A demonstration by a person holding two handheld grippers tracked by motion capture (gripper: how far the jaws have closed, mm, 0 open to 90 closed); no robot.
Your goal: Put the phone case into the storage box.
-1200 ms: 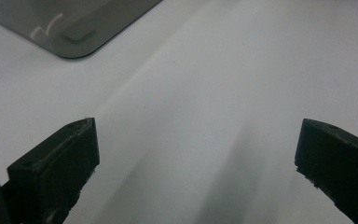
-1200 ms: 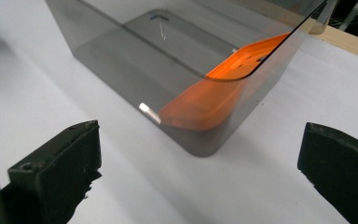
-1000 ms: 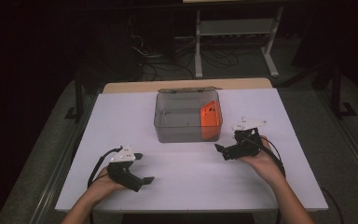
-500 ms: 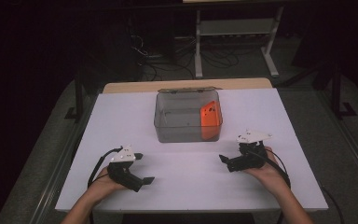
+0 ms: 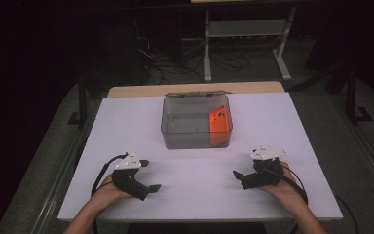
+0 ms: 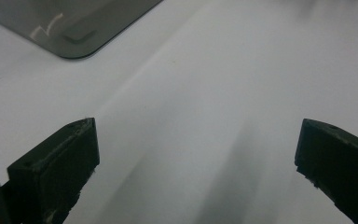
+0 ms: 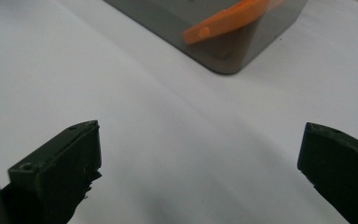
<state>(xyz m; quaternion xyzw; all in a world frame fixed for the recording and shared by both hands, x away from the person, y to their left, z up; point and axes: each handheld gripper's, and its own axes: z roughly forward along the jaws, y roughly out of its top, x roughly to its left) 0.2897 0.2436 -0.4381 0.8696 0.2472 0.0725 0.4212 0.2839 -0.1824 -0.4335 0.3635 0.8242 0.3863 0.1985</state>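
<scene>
Both grippers, left [image 5: 148, 184] & right [image 5: 241, 176], jaws wide, rest near table [image 5: 126, 122] front edge, well apart from bin [image 5: 187, 131].

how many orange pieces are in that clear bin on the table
1. A single orange piece leans against the right wall inside the clear bin, also seen through the bin's corner in the right gripper view. The tinted walls could hide something small, but nothing else orange shows.
</scene>
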